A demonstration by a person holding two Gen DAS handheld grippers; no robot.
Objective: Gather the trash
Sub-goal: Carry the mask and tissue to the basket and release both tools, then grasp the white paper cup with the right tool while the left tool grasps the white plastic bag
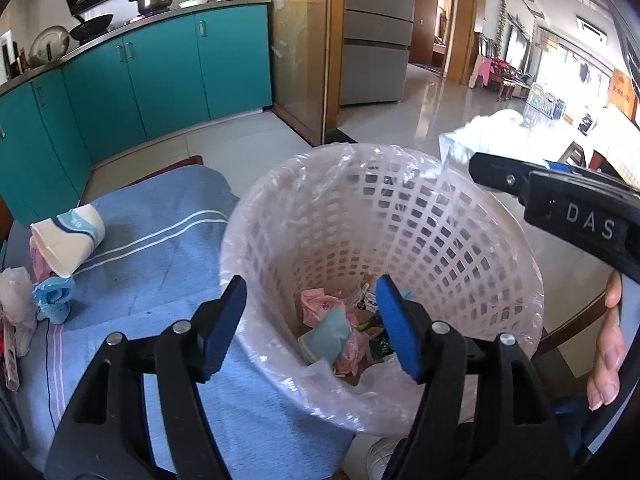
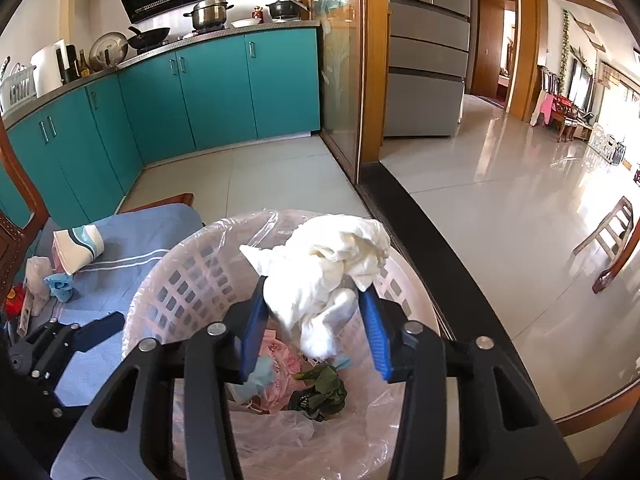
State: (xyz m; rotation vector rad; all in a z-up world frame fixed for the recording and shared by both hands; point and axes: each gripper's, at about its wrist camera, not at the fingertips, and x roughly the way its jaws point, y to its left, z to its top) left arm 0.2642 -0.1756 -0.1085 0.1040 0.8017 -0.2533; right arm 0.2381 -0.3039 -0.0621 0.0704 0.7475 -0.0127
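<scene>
A pink lattice waste basket lined with clear plastic stands beside a chair; pink, blue and green trash lies at its bottom. My right gripper is shut on a crumpled white tissue wad and holds it over the basket's mouth; the wad also shows in the left wrist view. My left gripper is open and empty, its jaws straddling the basket's near rim. A paper cup, a blue wad and a pale plastic wad lie on the blue towel.
The towel covers a wooden chair seat left of the basket. Teal kitchen cabinets stand behind, a glass sliding door and a black floor track to the right. A wooden chair stands at far right.
</scene>
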